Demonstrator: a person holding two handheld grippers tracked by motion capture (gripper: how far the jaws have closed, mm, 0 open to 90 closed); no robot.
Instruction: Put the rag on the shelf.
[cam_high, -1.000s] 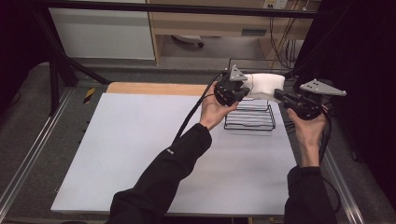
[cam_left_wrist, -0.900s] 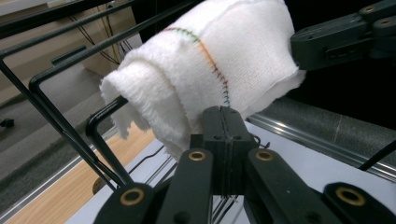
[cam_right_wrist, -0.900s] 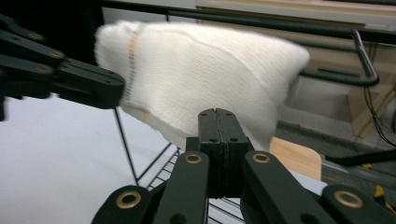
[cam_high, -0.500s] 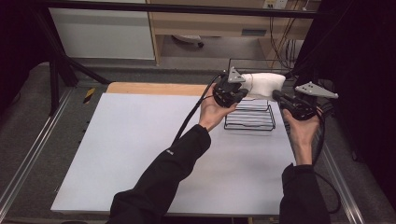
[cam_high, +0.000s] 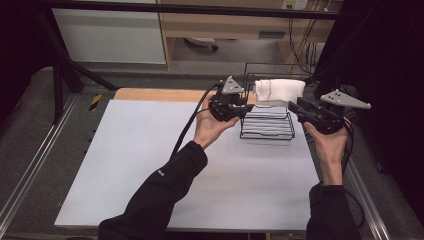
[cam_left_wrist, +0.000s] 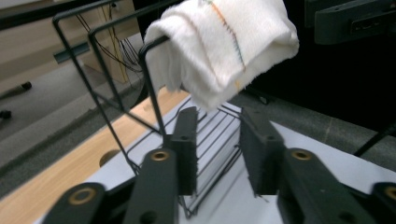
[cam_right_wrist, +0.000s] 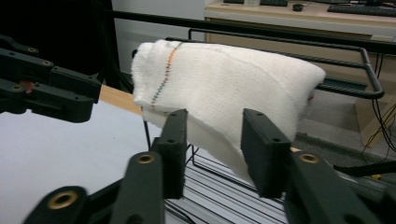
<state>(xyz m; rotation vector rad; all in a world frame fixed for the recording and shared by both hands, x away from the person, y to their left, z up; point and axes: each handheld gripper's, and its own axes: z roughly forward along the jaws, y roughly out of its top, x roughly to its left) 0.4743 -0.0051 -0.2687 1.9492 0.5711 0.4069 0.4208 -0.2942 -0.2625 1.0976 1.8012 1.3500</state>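
Now both tongs (cam_high: 248, 106) (cam_high: 295, 106) just opened, empty, white towel (cam_high: 279, 91) draped on wire rack (cam_high: 266, 131), between them.

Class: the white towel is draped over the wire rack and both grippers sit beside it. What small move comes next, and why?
Probably draw both grippers back: the towel hangs on the rack, and the left gripper and right gripper have just been opening, nothing between their jaws.

You see a white towel (cam_right_wrist: 219, 93) of soft, nubbly cloth with a coloured stitch line, draped on a rack (cam_high: 266, 127) of thin black wire. Your table (cam_high: 150, 165) has a smooth, matt white top edged in pale wood. Both grippers look matt black plastic.
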